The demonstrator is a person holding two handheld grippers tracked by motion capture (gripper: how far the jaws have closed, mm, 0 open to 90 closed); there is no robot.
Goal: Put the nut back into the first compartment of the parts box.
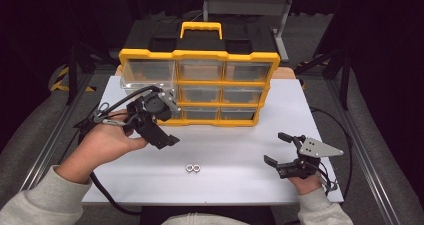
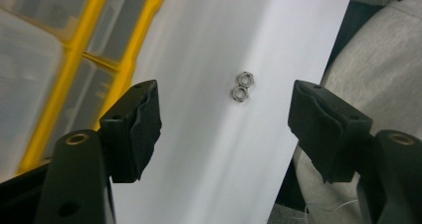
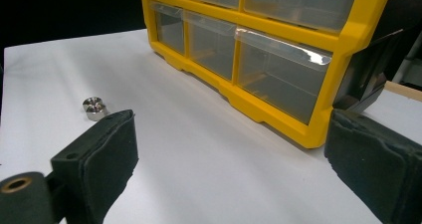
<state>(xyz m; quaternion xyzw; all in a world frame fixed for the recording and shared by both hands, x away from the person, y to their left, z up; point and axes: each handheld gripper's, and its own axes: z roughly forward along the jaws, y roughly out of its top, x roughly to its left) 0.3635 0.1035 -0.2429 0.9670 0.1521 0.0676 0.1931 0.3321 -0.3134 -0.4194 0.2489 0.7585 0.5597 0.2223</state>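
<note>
Two small metal nuts (image 1: 193,168) lie side by side on the white table (image 1: 235,135), near its front edge. My left gripper (image 1: 166,140) hovers up and to the left of them, jaws open and empty; in the left gripper view the nuts (image 2: 242,87) lie ahead between its fingers (image 2: 134,129). My right gripper (image 1: 276,148) rests open and empty at the front right, well to the right of the nuts. The right gripper view shows the nuts (image 3: 94,108) as one small metal piece beyond its left finger (image 3: 107,154).
A yellow and black organizer (image 1: 200,87) with clear drawers stands at the back middle of the table, seen also as the organizer (image 3: 259,50) close by. Its top-left drawer (image 1: 147,77) sticks out a little. A grey sleeve (image 2: 378,59) lies past the table's front edge.
</note>
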